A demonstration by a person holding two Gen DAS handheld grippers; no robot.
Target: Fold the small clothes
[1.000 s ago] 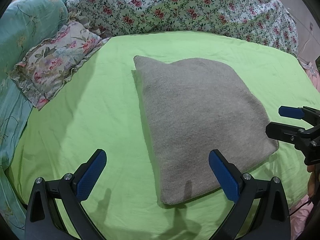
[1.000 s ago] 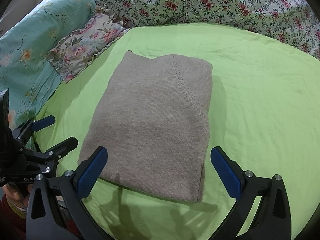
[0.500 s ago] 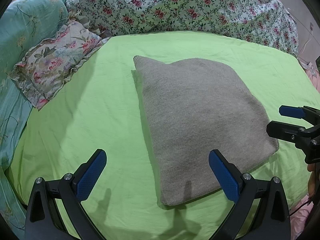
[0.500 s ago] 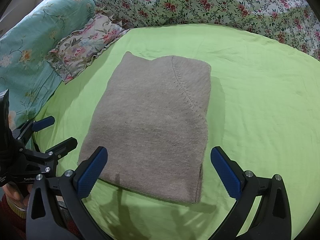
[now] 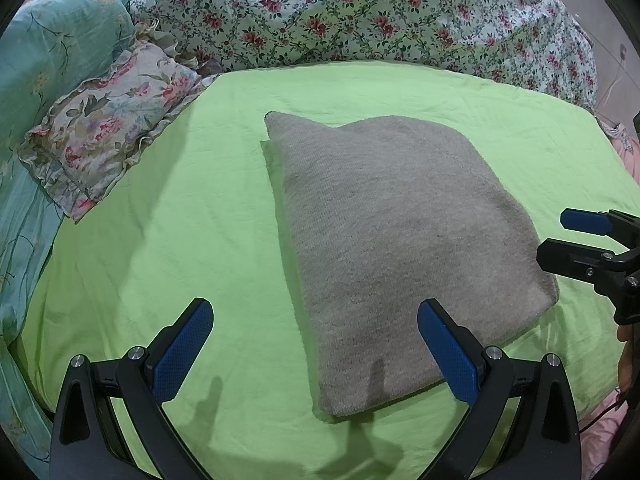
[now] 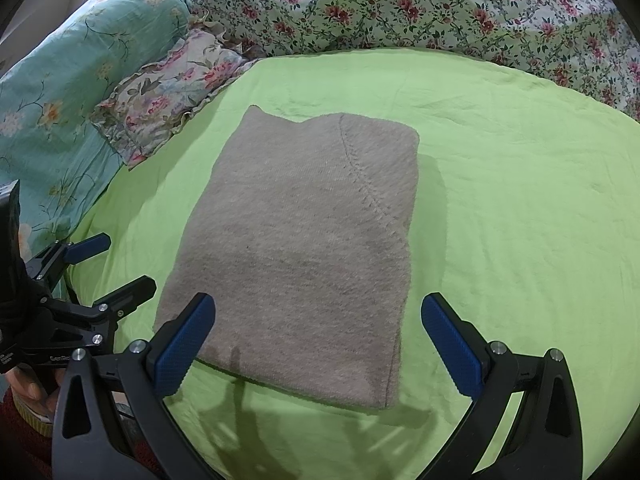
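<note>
A grey knit garment point(image 5: 400, 248) lies folded into a flat rectangle on the green bedsheet point(image 5: 160, 240); it also shows in the right wrist view point(image 6: 304, 248). My left gripper point(image 5: 316, 352) is open and empty, held above the garment's near left corner. My right gripper point(image 6: 320, 344) is open and empty, held above the garment's near edge. Each gripper shows in the other's view, the right one point(image 5: 576, 236) at the garment's right side and the left one point(image 6: 108, 264) at its left side. Neither touches the cloth.
A frilled floral pillow point(image 5: 104, 136) lies at the far left. A teal flowered quilt point(image 5: 48, 52) and a white flowered duvet point(image 5: 360, 12) are heaped along the back. The sheet's edge curves down at the right point(image 6: 580, 240).
</note>
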